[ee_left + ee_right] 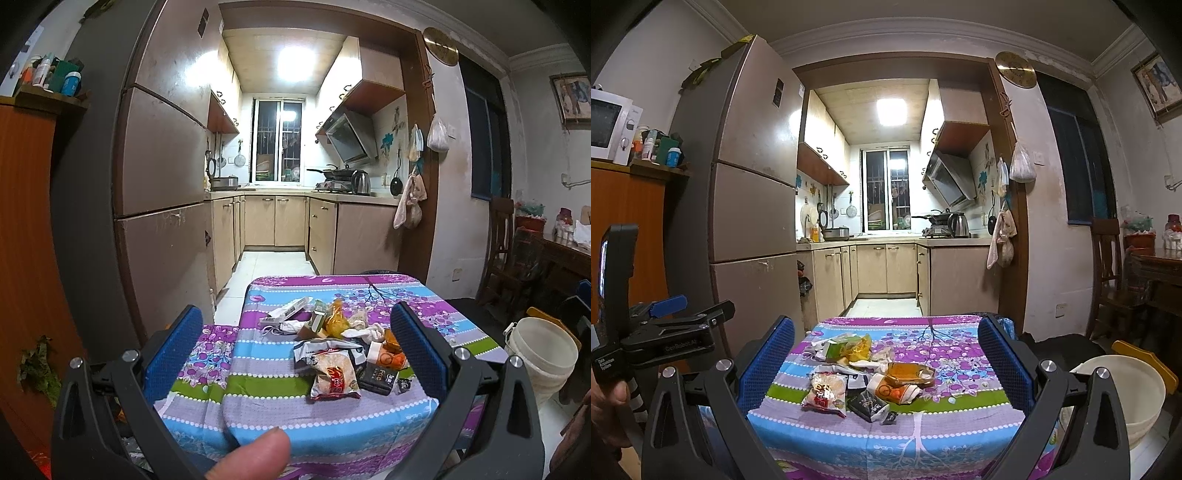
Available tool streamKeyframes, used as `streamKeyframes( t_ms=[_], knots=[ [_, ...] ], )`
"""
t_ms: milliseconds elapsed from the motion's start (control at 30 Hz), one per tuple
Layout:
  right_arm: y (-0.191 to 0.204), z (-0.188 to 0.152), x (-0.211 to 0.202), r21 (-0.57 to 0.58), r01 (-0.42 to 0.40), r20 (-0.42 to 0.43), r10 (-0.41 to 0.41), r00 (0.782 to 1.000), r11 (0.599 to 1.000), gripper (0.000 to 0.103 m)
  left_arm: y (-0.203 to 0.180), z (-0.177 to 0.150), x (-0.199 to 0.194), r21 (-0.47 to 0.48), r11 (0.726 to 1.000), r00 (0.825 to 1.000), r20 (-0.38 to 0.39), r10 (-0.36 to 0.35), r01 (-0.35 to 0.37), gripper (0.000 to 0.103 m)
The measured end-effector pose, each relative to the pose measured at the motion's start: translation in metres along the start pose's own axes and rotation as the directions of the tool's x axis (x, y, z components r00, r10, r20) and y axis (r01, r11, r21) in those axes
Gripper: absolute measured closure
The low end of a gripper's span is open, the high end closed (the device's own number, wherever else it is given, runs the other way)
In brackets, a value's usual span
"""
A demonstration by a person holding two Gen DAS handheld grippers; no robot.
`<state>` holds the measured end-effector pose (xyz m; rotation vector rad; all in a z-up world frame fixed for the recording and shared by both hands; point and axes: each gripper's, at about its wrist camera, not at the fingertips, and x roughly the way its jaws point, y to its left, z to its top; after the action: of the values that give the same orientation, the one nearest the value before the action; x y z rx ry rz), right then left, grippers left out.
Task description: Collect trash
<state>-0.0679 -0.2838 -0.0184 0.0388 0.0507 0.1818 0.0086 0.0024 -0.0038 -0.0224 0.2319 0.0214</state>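
I am at the start, I judge: nothing is picked up yet, and both tools are lined up on the trash before the first grab. My left tool point(295, 350) is spread wide and holds nothing; the trash pile point(340, 347) lies on the bench point(258, 406) ahead, between its fingers but beyond the tips. My right tool point(886, 365) is likewise wide open and empty, the same pile ahead of it. The white bucket point(1123, 395) stands off the bench's right side, likely where the trash goes. Next I should reach forward and close on the nearest wrapper point(825, 395).
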Motion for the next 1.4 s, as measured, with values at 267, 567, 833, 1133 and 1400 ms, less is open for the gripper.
streamKeyframes(
  t_ms=[267, 567, 833, 1133, 1400],
  knots=[
    [0.000, 0.000, 0.001, -0.001, -0.011, -0.012, 0.011, 1.000, 1.000, 0.004, 0.002, -0.001, 0.002, -0.001, 1.000, 1.000, -0.010, 0.001, -0.001, 0.005],
    [0.003, -0.002, 0.005, -0.010, -0.037, -0.031, 0.036, 0.999, 0.999, 0.004, 0.004, -0.002, 0.007, 0.007, 1.000, 1.000, -0.015, 0.012, -0.011, 0.005],
    [0.004, -0.007, 0.013, -0.021, -0.053, -0.049, 0.052, 0.997, 0.998, 0.004, 0.022, -0.003, 0.029, -0.022, 1.000, 0.995, -0.097, 0.011, -0.013, 0.005],
    [0.002, -0.030, 0.053, -0.036, -0.136, -0.140, 0.129, 0.982, 0.990, 0.004, 0.045, -0.018, 0.071, -0.009, 1.000, 0.982, -0.190, 0.001, -0.003, 0.005],
    [-0.017, -0.079, 0.139, 0.012, -0.314, -0.391, 0.293, 0.872, 0.949, 0.044, 0.020, -0.079, 0.156, -0.113, 0.946, 0.820, -0.473, -0.321, 0.305, 0.023]
  ],
)
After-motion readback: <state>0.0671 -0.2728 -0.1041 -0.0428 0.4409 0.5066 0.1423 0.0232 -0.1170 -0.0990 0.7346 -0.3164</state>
